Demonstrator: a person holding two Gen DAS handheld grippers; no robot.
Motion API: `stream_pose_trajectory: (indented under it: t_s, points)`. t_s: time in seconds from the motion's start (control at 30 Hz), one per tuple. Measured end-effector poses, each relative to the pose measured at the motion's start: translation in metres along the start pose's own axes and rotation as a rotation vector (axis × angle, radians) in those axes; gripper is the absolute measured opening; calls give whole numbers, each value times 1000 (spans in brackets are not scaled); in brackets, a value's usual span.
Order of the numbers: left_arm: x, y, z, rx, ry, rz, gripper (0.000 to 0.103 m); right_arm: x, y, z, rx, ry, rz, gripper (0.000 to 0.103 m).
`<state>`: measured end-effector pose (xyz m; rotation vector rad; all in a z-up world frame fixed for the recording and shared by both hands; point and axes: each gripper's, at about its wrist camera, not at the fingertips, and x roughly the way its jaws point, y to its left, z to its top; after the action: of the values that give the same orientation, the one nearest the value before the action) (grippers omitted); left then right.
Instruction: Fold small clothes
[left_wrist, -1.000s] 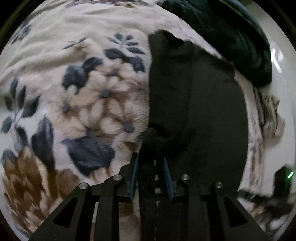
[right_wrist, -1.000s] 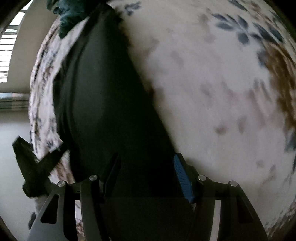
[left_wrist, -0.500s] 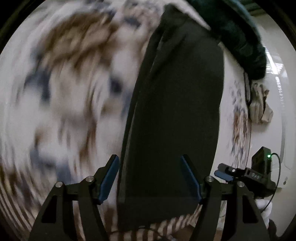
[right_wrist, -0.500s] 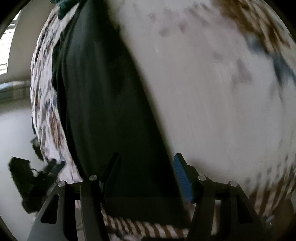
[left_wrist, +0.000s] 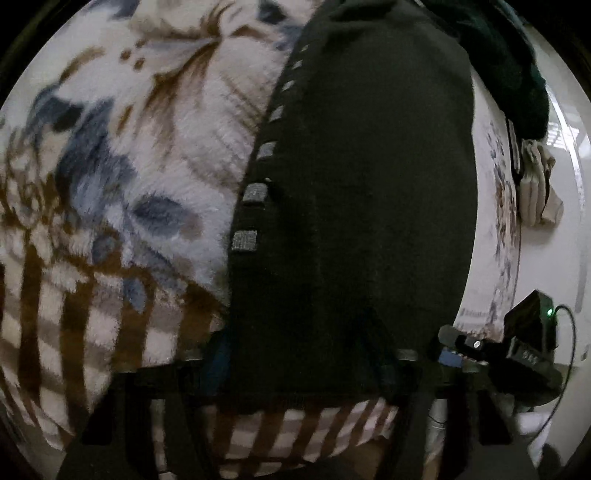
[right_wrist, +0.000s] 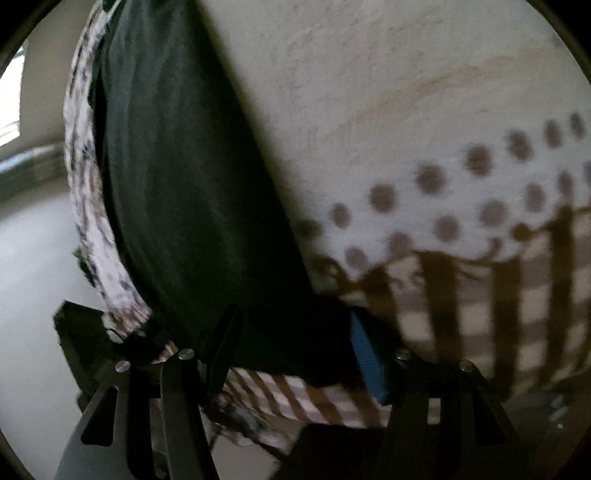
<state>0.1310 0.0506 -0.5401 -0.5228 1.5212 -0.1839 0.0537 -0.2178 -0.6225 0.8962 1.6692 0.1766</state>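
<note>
A dark garment with a row of grey patches along its left edge lies flat and long on a floral fleece blanket. It also shows in the right wrist view. My left gripper is open, its fingers straddling the garment's near hem at the blanket's edge. My right gripper is open too, its blue-padded fingers either side of the garment's near end. The right gripper shows at the right of the left wrist view.
A dark green garment lies bunched at the far end of the blanket. A beige folded cloth lies at the blanket's right side. The blanket's striped near edge hangs over pale floor.
My left gripper let go of the dark garment and opened. Both grippers drew back to the garment's near hem at the blanket edge.
</note>
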Motion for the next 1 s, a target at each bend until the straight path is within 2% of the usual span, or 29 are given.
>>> stream_pose_trajectory:
  t_s: [0.07, 0.1, 0.2, 0.33, 0.47, 0.6, 0.67, 0.8, 0.93, 1.0]
  points:
    - [-1, -6, -4, 30, -32, -12, 9, 6, 6, -5, -4, -5, 55, 39]
    - [-4, -6, -6, 35, -47, -15, 9, 10, 8, -8, -2, 6, 66, 13]
    - [-23, -1, -8, -20, -81, -67, 9, 5, 16, -15, -5, -33, 84, 13]
    - [-64, -13, -5, 1, -151, -122, 9, -26, 35, -30, -30, -95, 130, 12]
    - [-112, -37, 20, 43, -228, -208, 9, -77, 63, -26, -79, -166, 181, 12]
    - [-145, -66, 69, 85, -289, -302, 9, -122, 106, -7, -131, -246, 213, 12]
    - [-155, -71, 96, 84, -305, -349, 9, -149, 133, 18, -150, -289, 234, 12]
    - [-154, -94, 174, 75, -335, -426, 9, -182, 182, 77, -178, -388, 237, 12]
    - [-136, -109, 252, 85, -358, -436, 9, -197, 219, 148, -183, -469, 225, 12]
    - [-119, -113, 294, 75, -361, -428, 9, -195, 234, 196, -179, -495, 228, 12]
